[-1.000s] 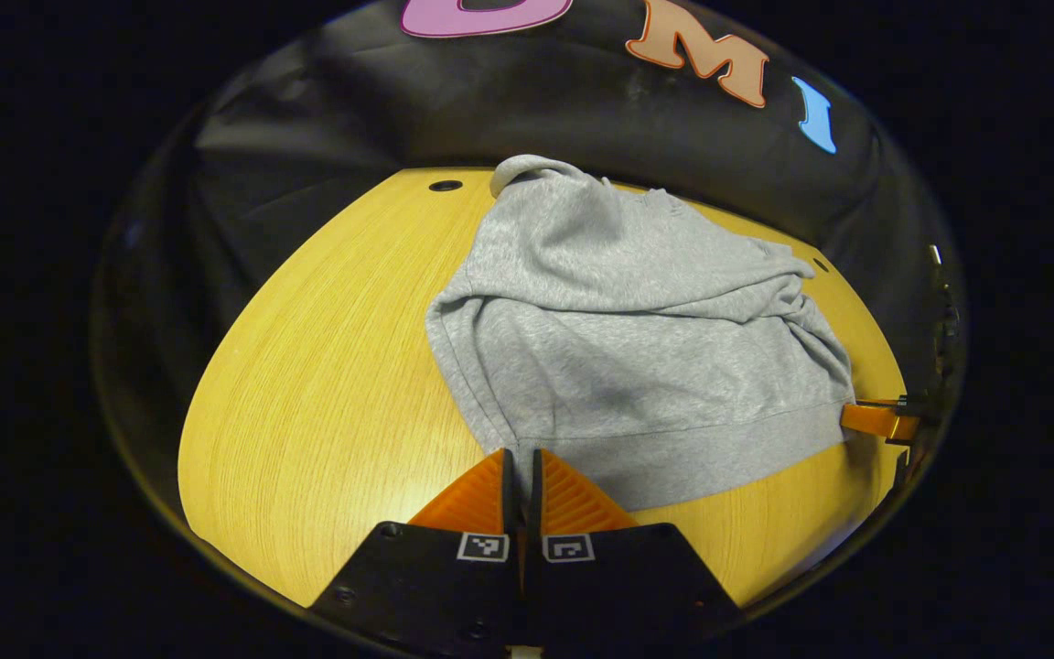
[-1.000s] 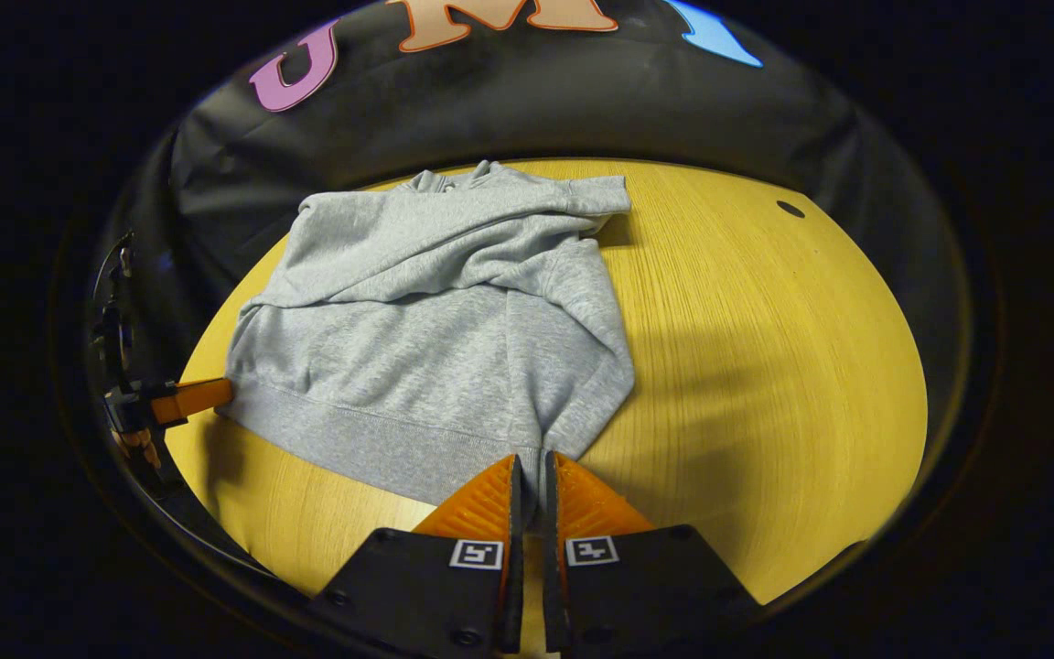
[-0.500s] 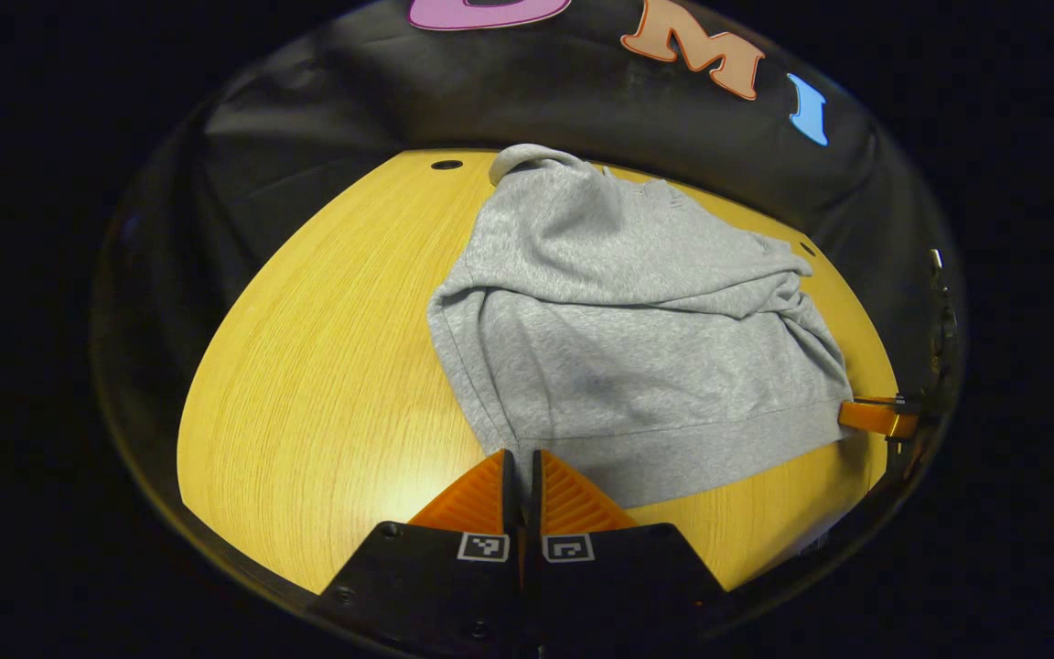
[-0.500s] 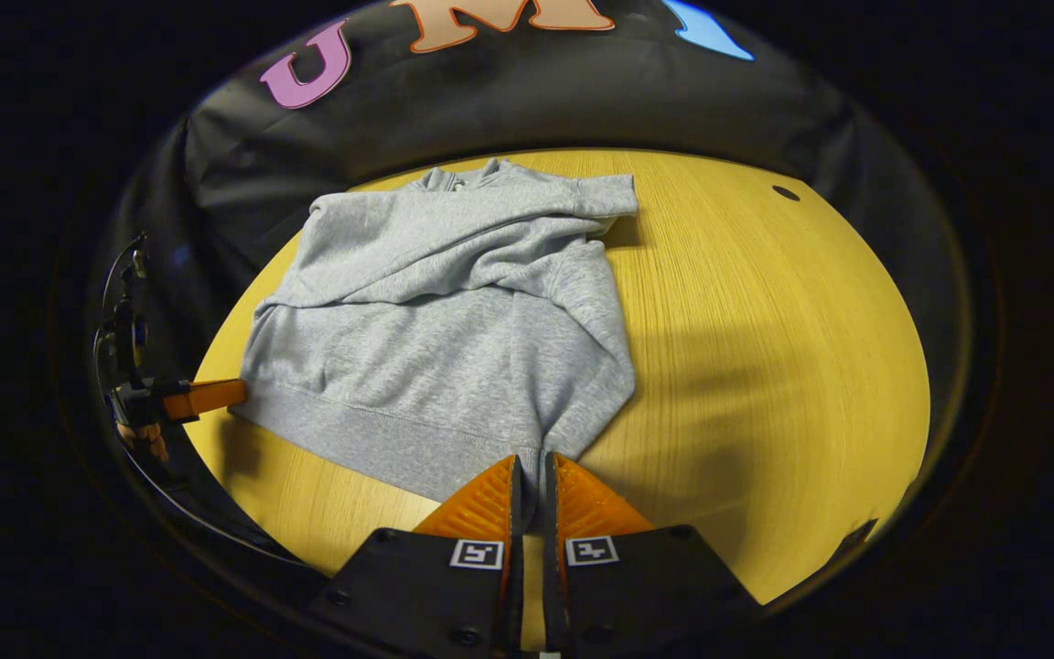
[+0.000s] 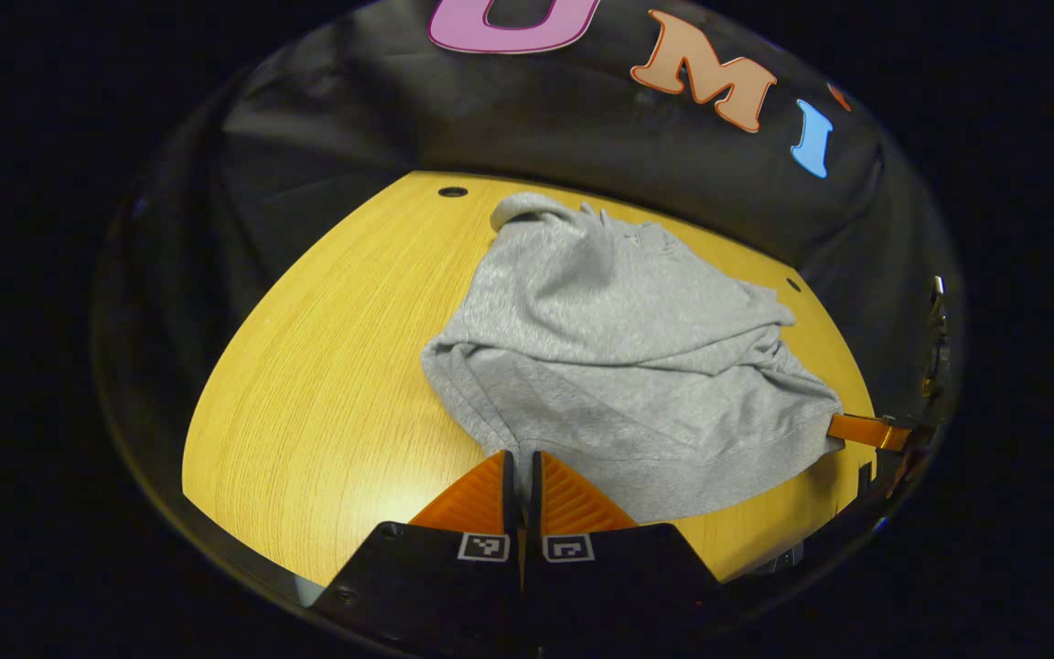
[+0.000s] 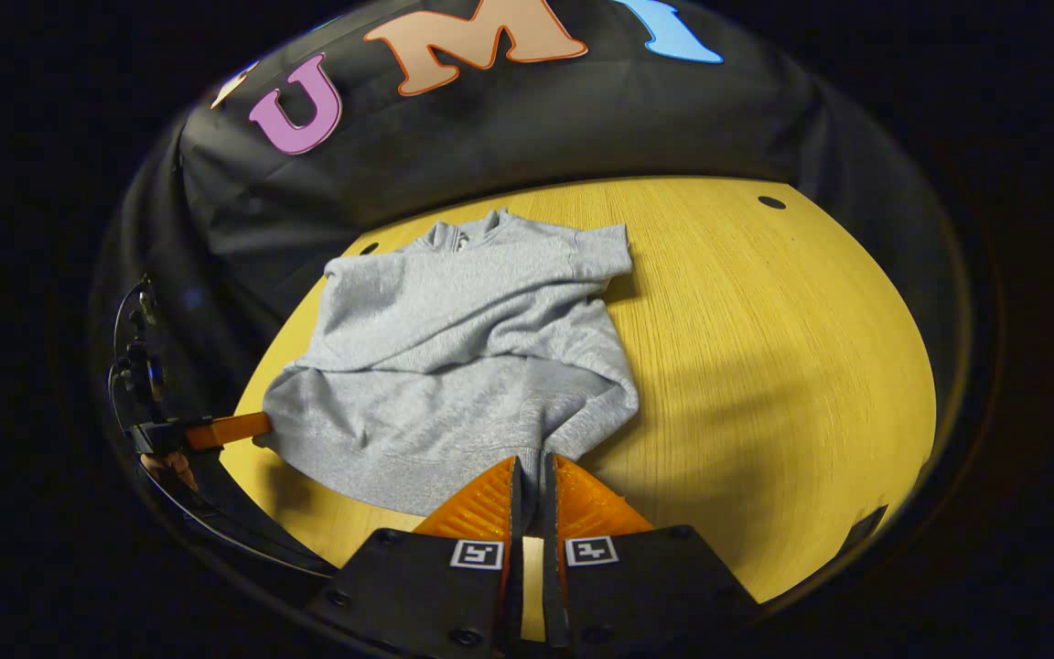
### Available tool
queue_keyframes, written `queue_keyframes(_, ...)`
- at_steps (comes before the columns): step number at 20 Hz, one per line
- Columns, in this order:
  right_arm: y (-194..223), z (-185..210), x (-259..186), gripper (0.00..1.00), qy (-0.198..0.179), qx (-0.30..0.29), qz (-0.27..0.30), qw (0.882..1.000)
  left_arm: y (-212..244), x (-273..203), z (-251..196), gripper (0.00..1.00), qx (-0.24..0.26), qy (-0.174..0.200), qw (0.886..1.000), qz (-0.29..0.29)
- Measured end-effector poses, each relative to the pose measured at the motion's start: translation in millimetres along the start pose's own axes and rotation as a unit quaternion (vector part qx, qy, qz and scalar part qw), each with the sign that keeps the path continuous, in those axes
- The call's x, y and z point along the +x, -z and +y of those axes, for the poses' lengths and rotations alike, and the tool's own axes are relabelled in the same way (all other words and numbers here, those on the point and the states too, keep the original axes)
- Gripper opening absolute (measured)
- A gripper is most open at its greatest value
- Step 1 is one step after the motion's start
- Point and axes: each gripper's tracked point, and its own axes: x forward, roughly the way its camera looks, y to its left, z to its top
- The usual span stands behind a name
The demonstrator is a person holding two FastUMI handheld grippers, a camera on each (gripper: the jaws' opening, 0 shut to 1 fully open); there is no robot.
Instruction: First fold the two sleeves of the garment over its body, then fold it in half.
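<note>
A grey sweatshirt (image 5: 618, 366) (image 6: 463, 366) lies on the yellow wooden table (image 5: 326, 366) (image 6: 765, 348), both sleeves folded across its body. In the left gripper view my left gripper (image 5: 520, 455) is shut on one corner of the bottom hem. The right gripper (image 5: 856, 427) pinches the other hem corner at the far right. In the right gripper view my right gripper (image 6: 532, 460) is shut on its hem corner, and the left gripper (image 6: 234, 427) holds the opposite corner at the left. The hem is raised off the table and the lower body sags between the grippers. The collar (image 6: 467, 233) lies at the far side.
Small dark holes (image 5: 452, 192) (image 6: 771, 202) mark the table's far corners. Black cloth wall rises right behind the table. A wide bare stretch of tabletop lies to the right of the sweatshirt in the right gripper view. A sleeve cuff (image 6: 600, 256) sticks out near the collar.
Both grippers have lifted the hem and carried it toward the collar. The lower body has slackened and bunched, so the sweatshirt looks shorter than before.
</note>
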Motion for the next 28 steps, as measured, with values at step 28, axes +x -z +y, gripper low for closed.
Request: queue_keyframes(28, -145.6, -3.2, 117.5, 0.14, -0.015, 0.248, -0.023, 0.968, -131.2, 113.8, 14.7, 0.09, -0.078, -0.052, 0.996, 0.006)
